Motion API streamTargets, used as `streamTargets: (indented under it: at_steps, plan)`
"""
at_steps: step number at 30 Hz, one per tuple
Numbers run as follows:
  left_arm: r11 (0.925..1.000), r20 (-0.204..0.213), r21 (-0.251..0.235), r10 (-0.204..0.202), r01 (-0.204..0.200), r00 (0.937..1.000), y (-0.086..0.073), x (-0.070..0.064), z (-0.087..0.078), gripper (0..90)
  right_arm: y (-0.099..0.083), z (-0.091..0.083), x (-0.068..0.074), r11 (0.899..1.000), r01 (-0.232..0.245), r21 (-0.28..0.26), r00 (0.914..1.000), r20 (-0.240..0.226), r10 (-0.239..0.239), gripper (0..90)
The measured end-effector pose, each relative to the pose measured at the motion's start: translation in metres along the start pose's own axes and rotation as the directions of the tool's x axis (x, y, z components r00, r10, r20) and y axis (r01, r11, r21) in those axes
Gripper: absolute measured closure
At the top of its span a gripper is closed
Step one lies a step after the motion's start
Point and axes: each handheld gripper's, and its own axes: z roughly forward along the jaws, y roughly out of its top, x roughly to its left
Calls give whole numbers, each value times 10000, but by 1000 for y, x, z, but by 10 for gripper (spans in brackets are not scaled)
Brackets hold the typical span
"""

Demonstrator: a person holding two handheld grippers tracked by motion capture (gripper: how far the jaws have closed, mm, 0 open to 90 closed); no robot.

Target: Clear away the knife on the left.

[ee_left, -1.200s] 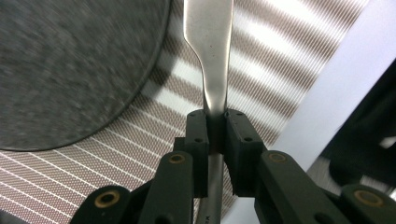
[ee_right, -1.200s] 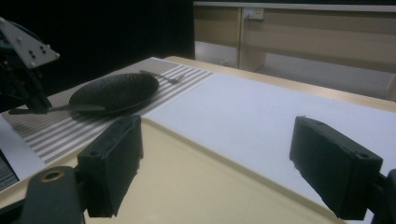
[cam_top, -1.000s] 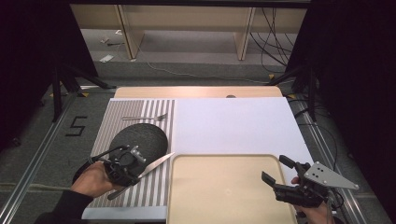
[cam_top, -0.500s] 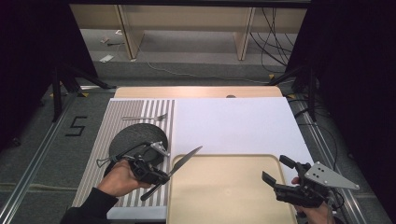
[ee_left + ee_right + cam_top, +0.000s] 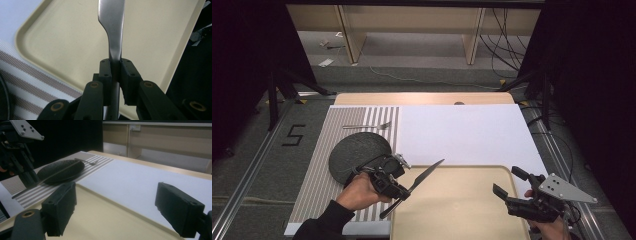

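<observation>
While clamped in left tool (image 5: 404,186), knife (image 5: 424,176) juts over tray (image 5: 472,220)

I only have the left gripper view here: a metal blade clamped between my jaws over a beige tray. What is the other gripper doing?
Observer: The right gripper is open, jaws spread wide, held over the near right part of the tray, holding nothing.
Operator: What cutlery am I holding, and how does it sit?
Observer: A knife, gripped near its middle, blade angled up and out over the tray's left edge in the high view.
Operator: Anything else on the table?
Observer: A dark plate on the striped placemat, and a fork lying on the mat beyond the plate.
</observation>
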Motion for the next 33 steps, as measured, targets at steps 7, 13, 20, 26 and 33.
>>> streamTargets:
  at_steps: [7, 13, 20, 26, 33]
  plan:
    - [9998, 417, 213, -34, 25, 9991, 10, -4, 9, 800, 0, 0, 0, 10000, -21, -31, 10000, -28, 21, 183]
    - [9991, 697, 179, -402, 391, 9968, 16, -5, 15, 800, 1, 0, 0, 10000, 11, 18, 10000, -34, -11, 182]
    - [9963, 1076, 523, -731, 678, 9915, 17, -8, 32, 800, 1, -1, 0, 10000, 20, -32, 10000, -6, -20, 183]
    - [9924, 1318, 1032, -810, 675, 9880, 16, -14, 46, 799, 1, -2, 0, 10000, 43, -43, 10000, 16, -43, 182]
    - [9873, 1375, 1173, -1226, 1067, 9829, 14, -9, 54, 799, 1, -2, 0, 10000, 61, -12, 10000, -27, -61, 183]
